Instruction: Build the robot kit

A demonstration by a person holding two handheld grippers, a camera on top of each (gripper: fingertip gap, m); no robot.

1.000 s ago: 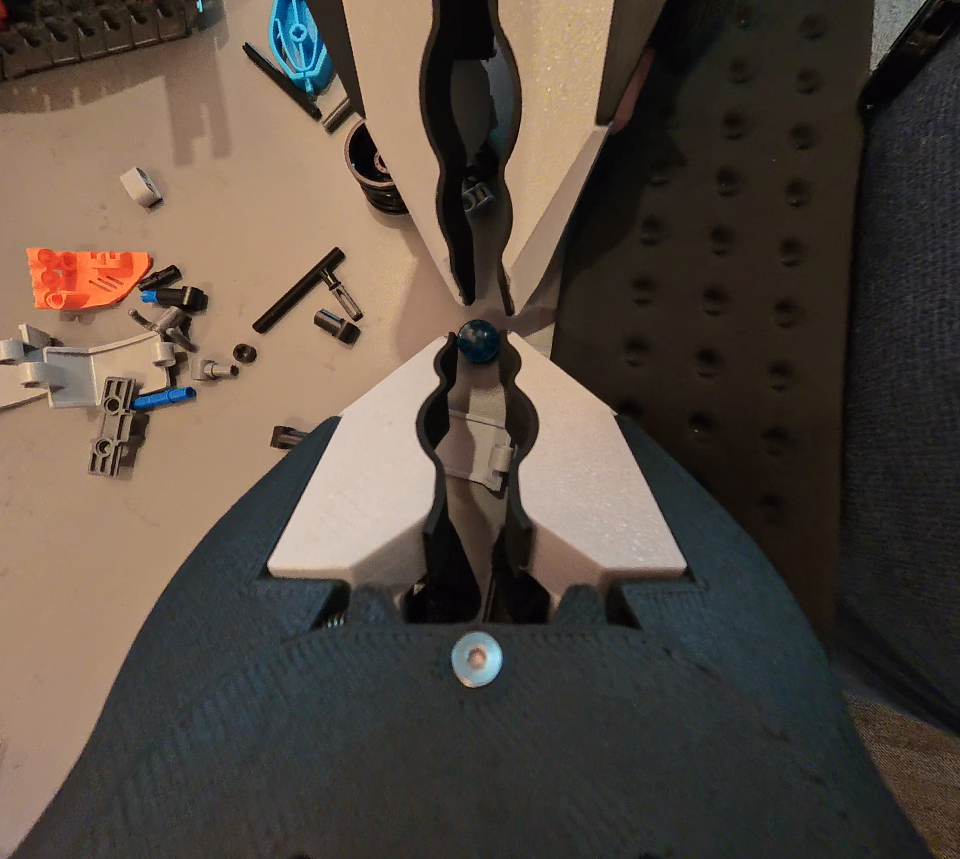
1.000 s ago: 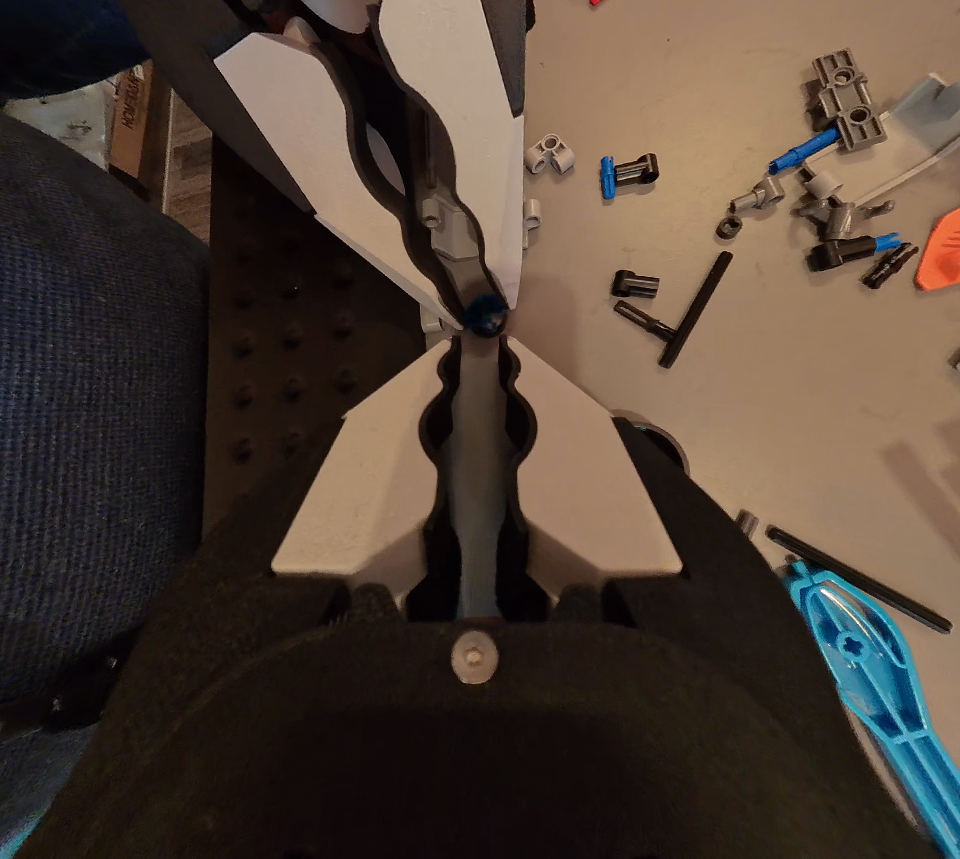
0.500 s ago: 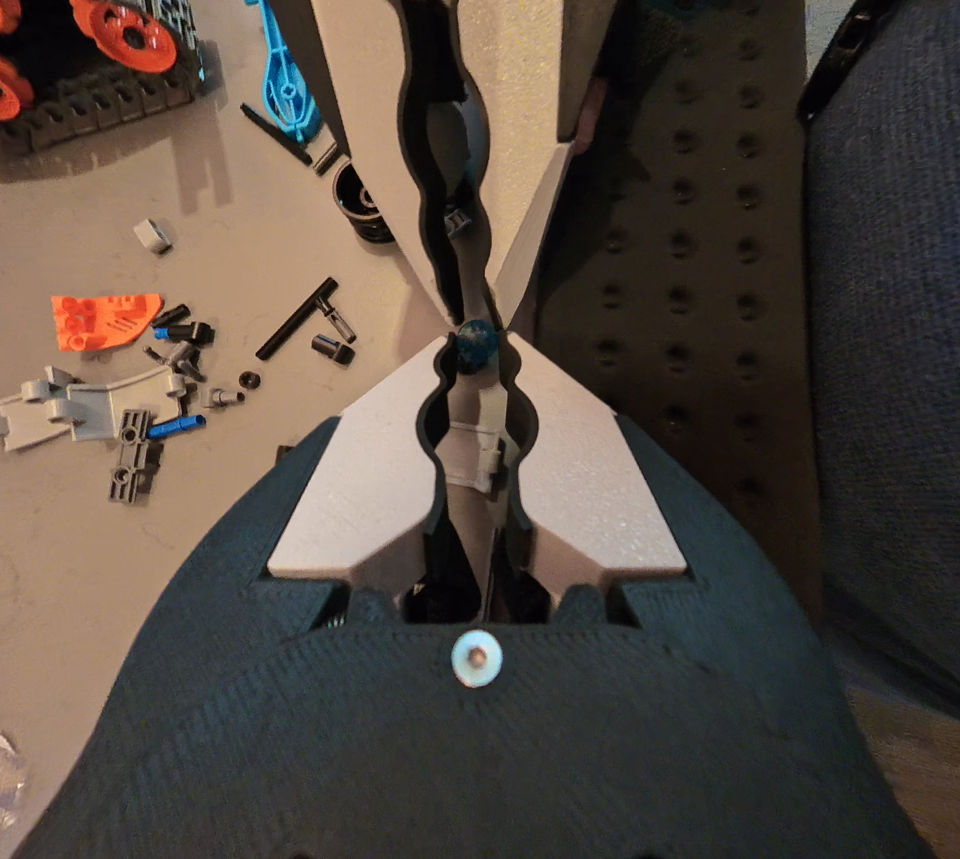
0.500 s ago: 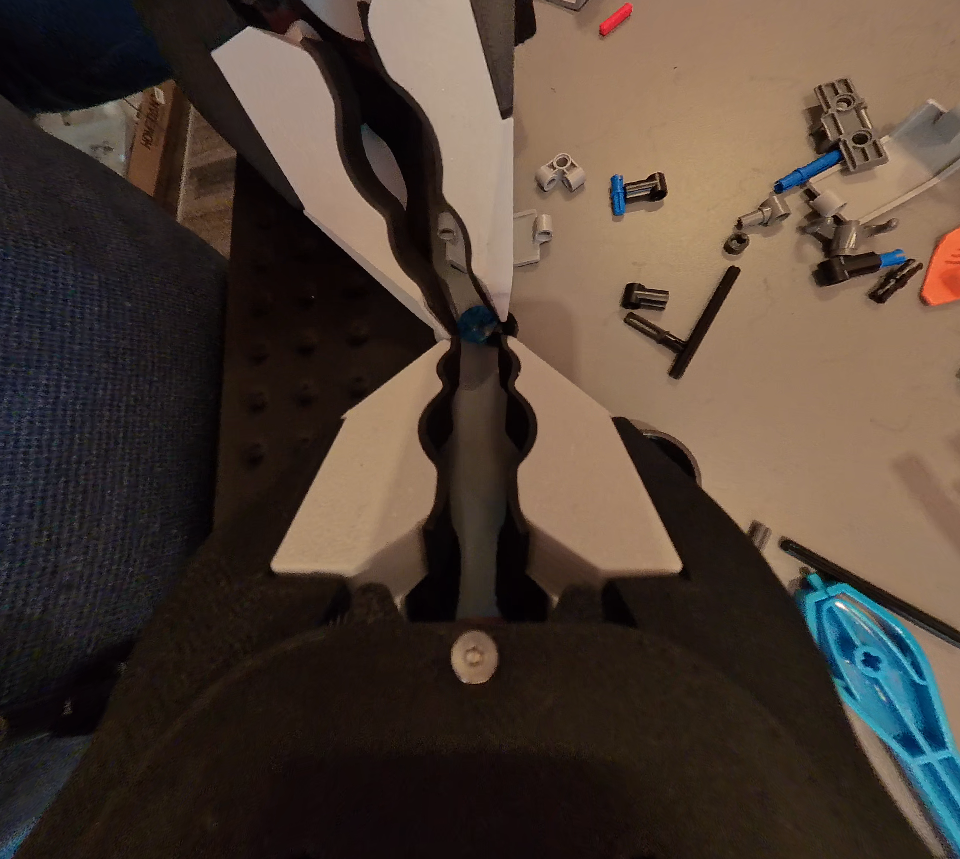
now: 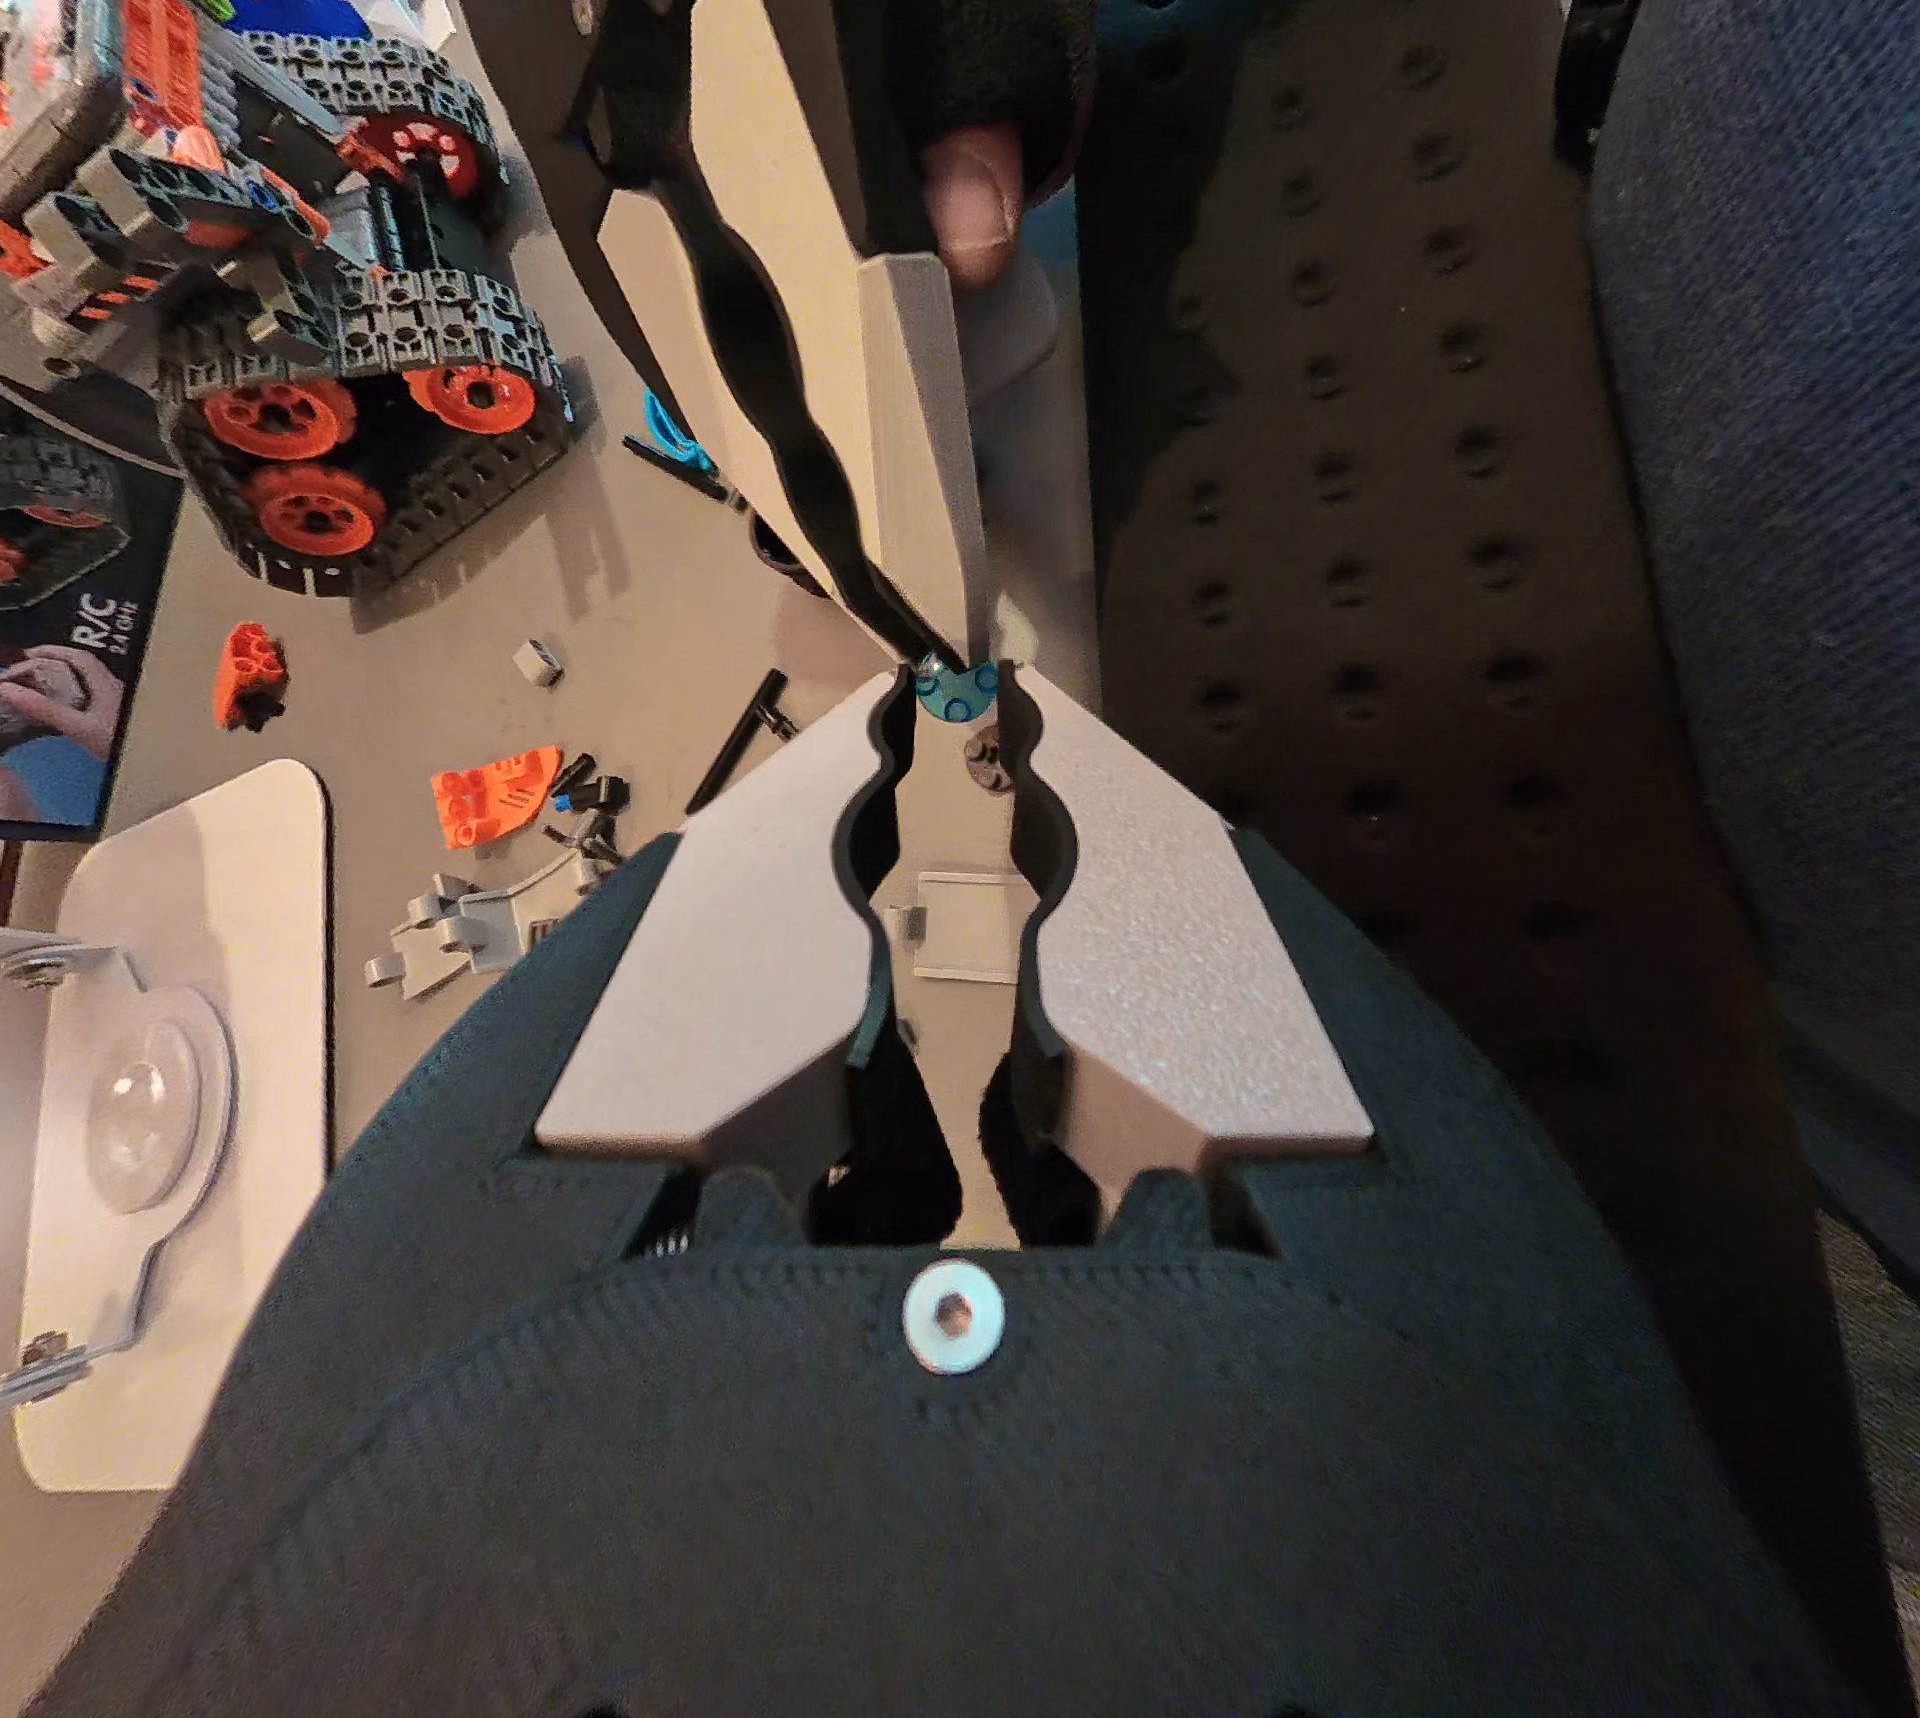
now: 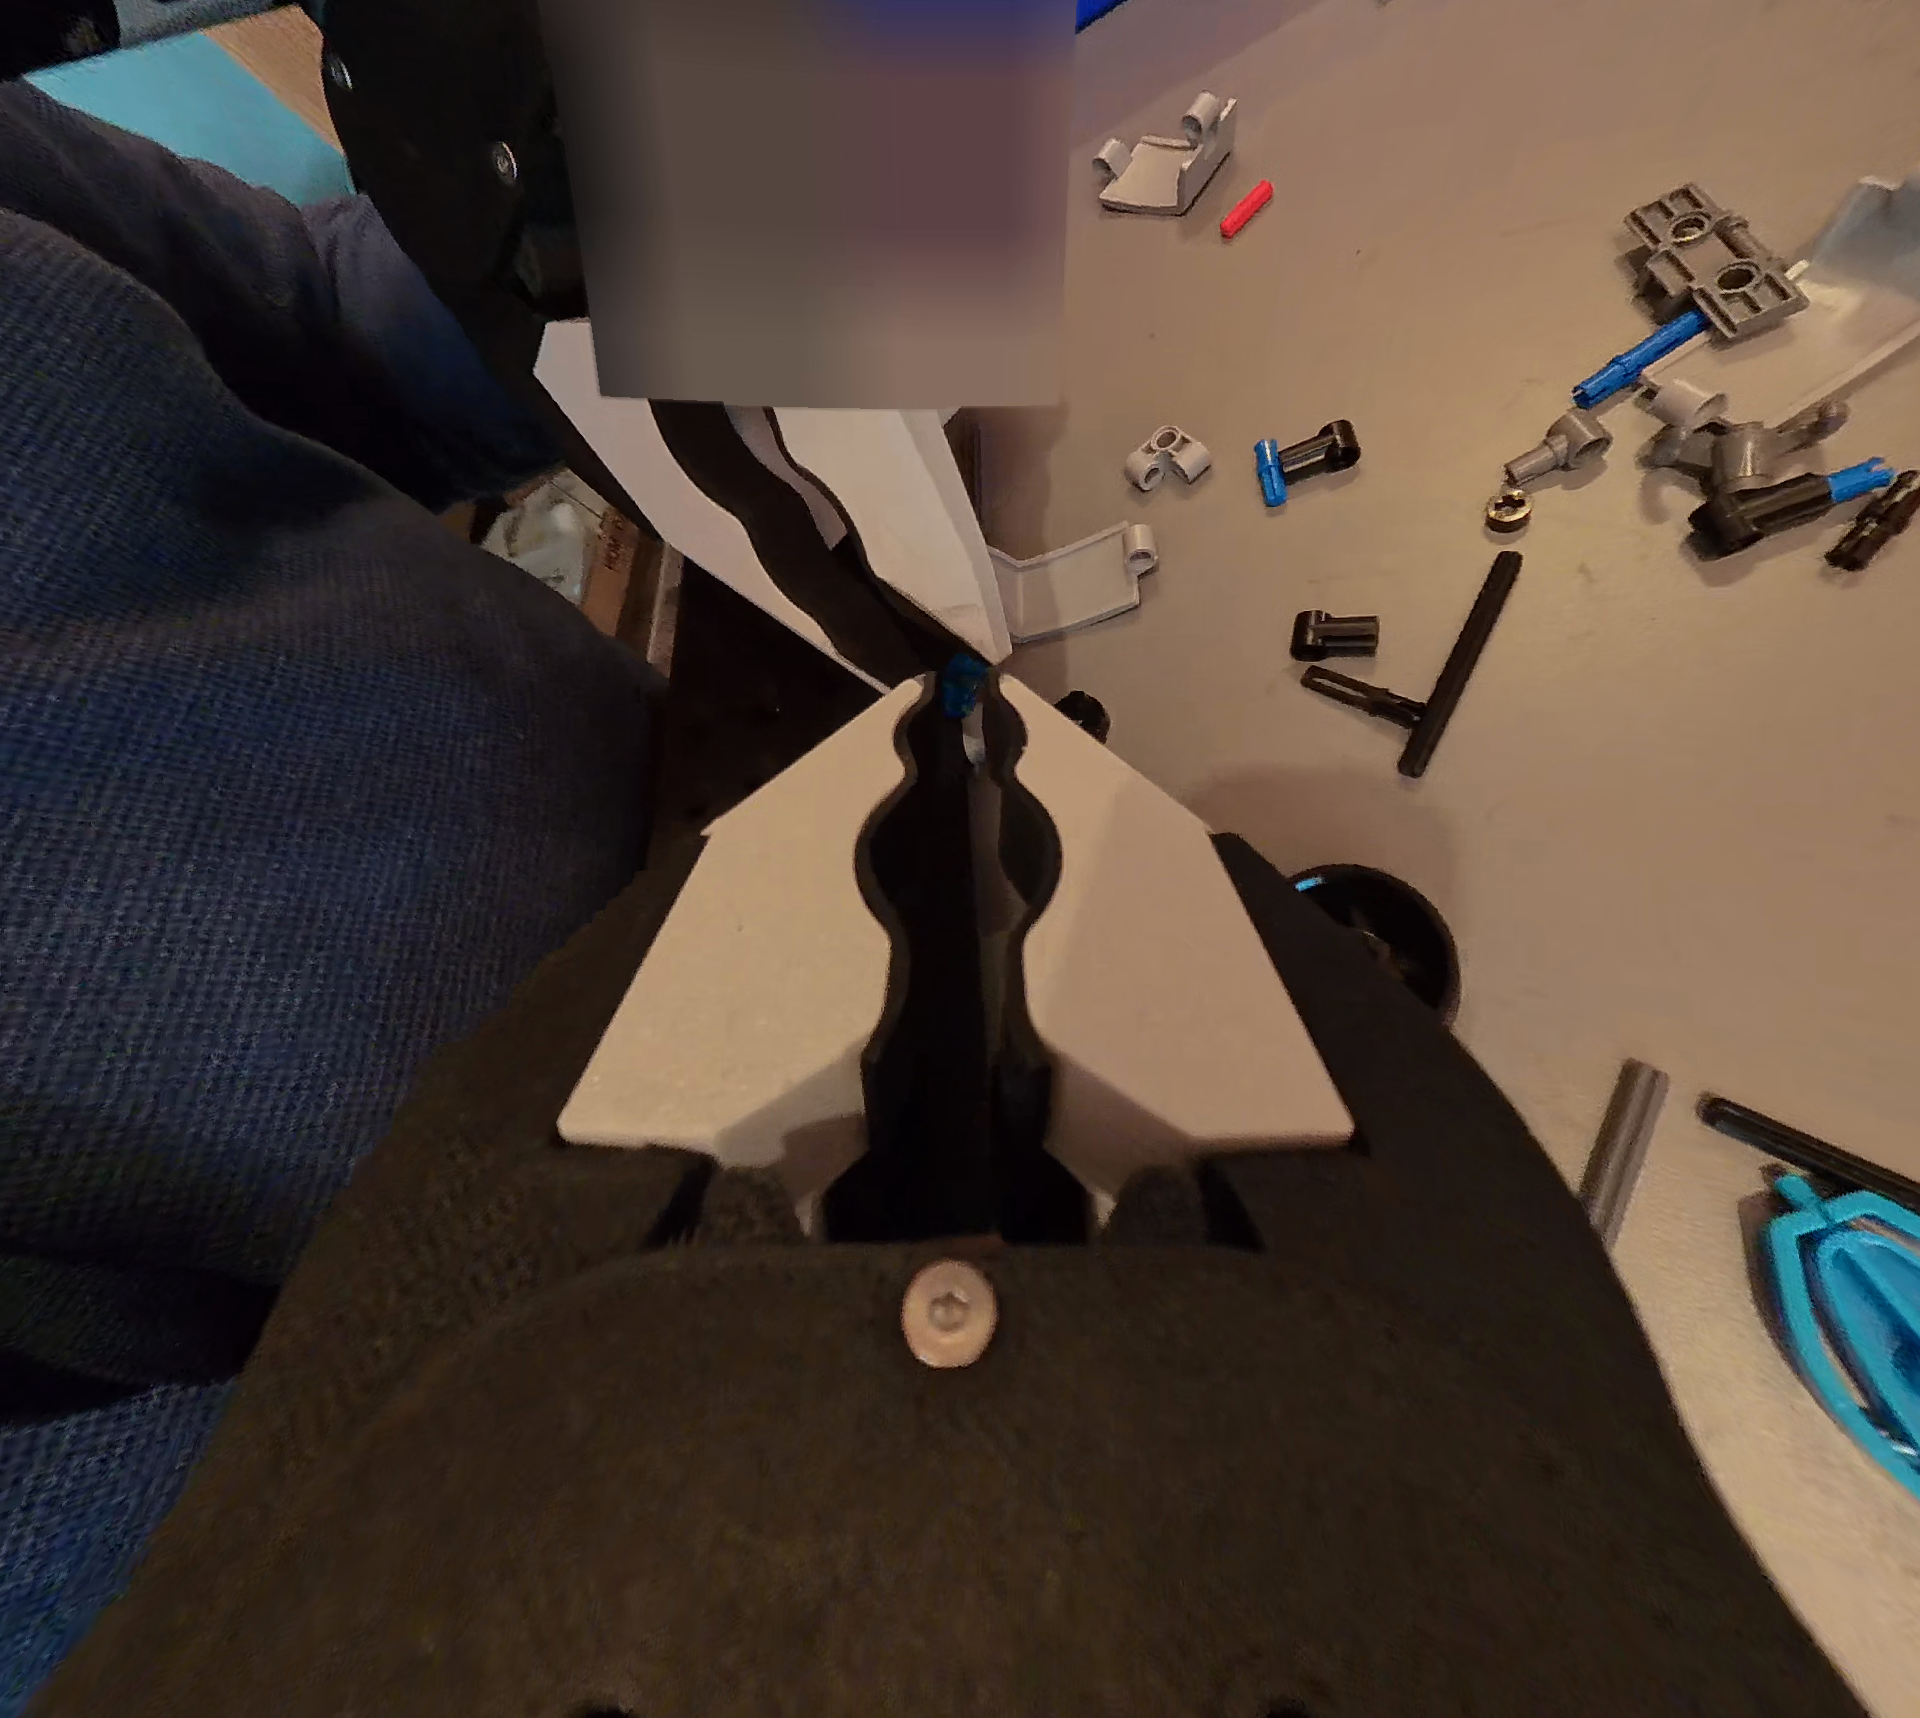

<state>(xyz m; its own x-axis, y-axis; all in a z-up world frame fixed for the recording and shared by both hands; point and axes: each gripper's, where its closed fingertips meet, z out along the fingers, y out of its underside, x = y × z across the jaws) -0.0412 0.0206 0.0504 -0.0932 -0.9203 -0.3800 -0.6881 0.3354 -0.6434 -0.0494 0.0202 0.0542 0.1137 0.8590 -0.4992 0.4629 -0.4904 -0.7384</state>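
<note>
Both grippers meet tip to tip above the edge of the grey table (image 6: 1621, 847), and a small blue piece (image 5: 956, 694) sits exactly between them. The right gripper (image 6: 956, 692) is clenched, and its tips pinch the blue piece. The jaws of the left gripper (image 5: 956, 681) stand a little apart around the same piece; whether they press it, I cannot tell. A tracked toy vehicle (image 5: 312, 380) stands well apart, and a black axle (image 6: 1455, 660) lies among loose parts.
</note>
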